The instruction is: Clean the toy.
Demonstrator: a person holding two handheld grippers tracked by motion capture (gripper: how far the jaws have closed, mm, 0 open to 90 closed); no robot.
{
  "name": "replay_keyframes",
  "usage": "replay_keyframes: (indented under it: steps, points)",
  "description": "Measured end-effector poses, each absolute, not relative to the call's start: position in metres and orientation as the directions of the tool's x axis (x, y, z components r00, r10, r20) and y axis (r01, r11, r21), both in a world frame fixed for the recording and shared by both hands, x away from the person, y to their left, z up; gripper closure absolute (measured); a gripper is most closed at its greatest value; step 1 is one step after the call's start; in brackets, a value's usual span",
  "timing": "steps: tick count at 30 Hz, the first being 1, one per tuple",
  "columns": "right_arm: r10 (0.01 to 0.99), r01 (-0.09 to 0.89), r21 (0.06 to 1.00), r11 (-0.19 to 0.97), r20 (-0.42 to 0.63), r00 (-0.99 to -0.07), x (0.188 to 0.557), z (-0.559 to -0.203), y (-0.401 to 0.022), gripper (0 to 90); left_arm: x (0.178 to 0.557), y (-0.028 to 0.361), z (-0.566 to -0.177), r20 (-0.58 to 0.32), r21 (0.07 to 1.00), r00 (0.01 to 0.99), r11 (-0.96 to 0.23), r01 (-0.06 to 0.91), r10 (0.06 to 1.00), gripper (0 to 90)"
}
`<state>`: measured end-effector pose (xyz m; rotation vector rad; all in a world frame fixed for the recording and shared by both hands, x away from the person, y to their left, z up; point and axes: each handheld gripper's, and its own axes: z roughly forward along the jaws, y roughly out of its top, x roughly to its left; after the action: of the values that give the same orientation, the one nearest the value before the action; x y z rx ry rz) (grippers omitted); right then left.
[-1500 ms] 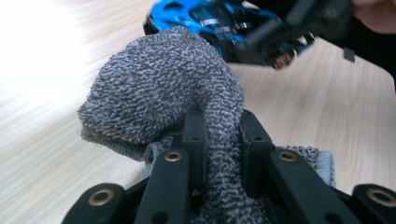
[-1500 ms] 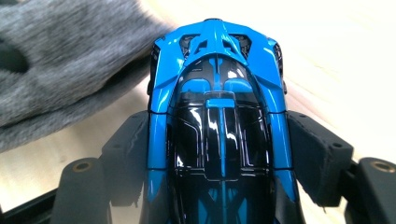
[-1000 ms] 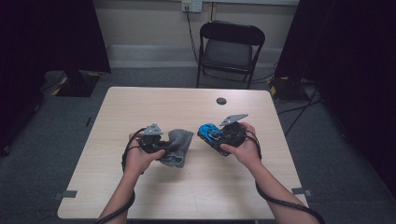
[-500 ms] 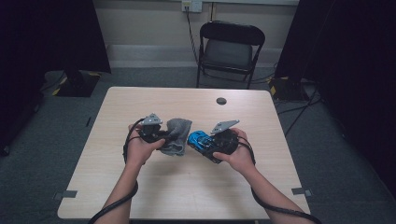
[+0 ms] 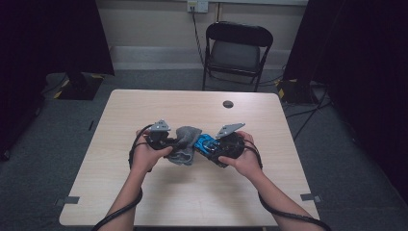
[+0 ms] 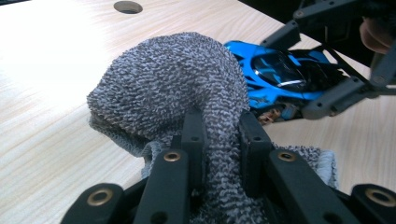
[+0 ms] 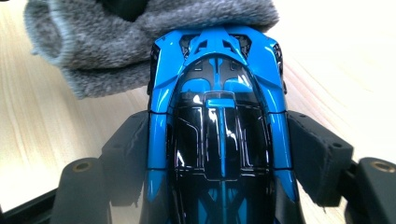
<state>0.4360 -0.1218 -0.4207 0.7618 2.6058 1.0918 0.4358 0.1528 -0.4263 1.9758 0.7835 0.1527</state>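
Frame centre, high view: our left gripper pinches a grey cloth; our right gripper clamps a blue toy car, nose touching cloth. Risk — glossy shell slipping sideways under rubbing pressure.

**Cloth, gloss and pale wood grain**

The grey sock is a rough, nubbly knit cloth. Touching it, the blue toy car looks like glossy plastic with mirror-bright black panels. Beneath the car, the surface shows smooth, pale wood-grain laminate. The jaws are matt black.
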Motion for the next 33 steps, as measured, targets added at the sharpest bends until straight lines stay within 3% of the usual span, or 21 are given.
replay_keyframes:
  steps: [33]
  points:
    - [0.623, 0.439, 0.712, 0.548, 0.004, -0.782, 0.455, -0.415, -0.138, 28.2, 0.416, 0.145, -0.440, -0.239, 0.816, 0.821, -0.351, 0.459, 0.518, 76.2]
